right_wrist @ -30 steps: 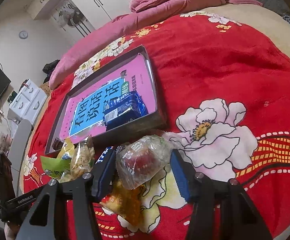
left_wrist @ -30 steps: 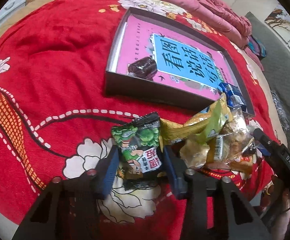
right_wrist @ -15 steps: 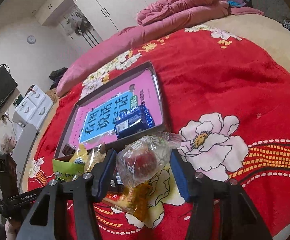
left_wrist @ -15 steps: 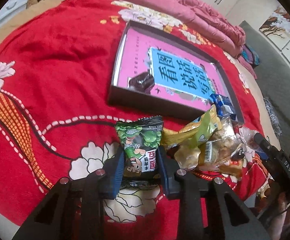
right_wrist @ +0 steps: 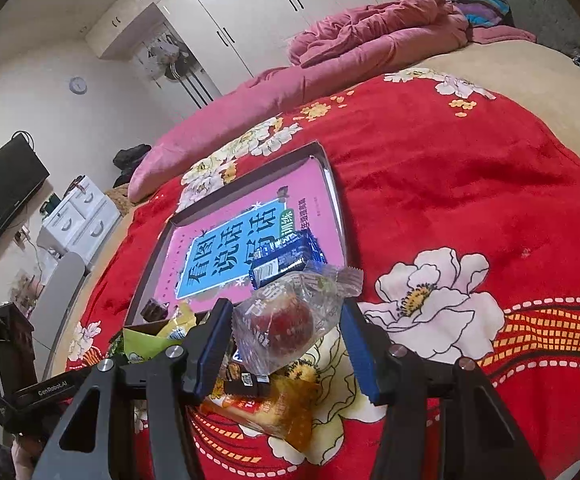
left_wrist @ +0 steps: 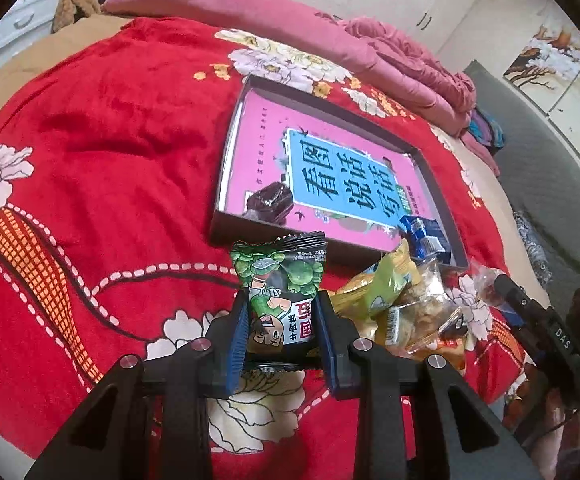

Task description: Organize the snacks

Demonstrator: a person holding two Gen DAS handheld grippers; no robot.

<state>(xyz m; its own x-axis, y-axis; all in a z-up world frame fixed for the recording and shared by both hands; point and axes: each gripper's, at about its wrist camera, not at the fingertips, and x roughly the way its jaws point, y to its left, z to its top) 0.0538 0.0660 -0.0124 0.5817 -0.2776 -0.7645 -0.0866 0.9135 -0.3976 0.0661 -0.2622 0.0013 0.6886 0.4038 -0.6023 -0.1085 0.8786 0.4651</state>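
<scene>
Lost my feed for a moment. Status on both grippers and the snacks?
Left gripper shut on green snack packet. Right gripper shut on clear-wrapped red snack. Tray ahead, nothing blocking; loose pile beside.

One tray (left_wrist: 226, 184) lies on one bed (left_wrist: 102, 168). Inside the tray are two snacks: one dark packet (left_wrist: 270, 202) and one blue packet (right_wrist: 286, 258). Two grippers are in view, each with two fingers. The left gripper (left_wrist: 281, 330) carries one green packet (left_wrist: 280, 280); the right gripper (right_wrist: 286, 338) carries one clear packet (right_wrist: 286, 322). One pile (left_wrist: 405, 312) of several more snacks lies before the tray; its exact number cannot be told. One pink quilt (right_wrist: 369, 40) is bunched at the far edge.
</scene>
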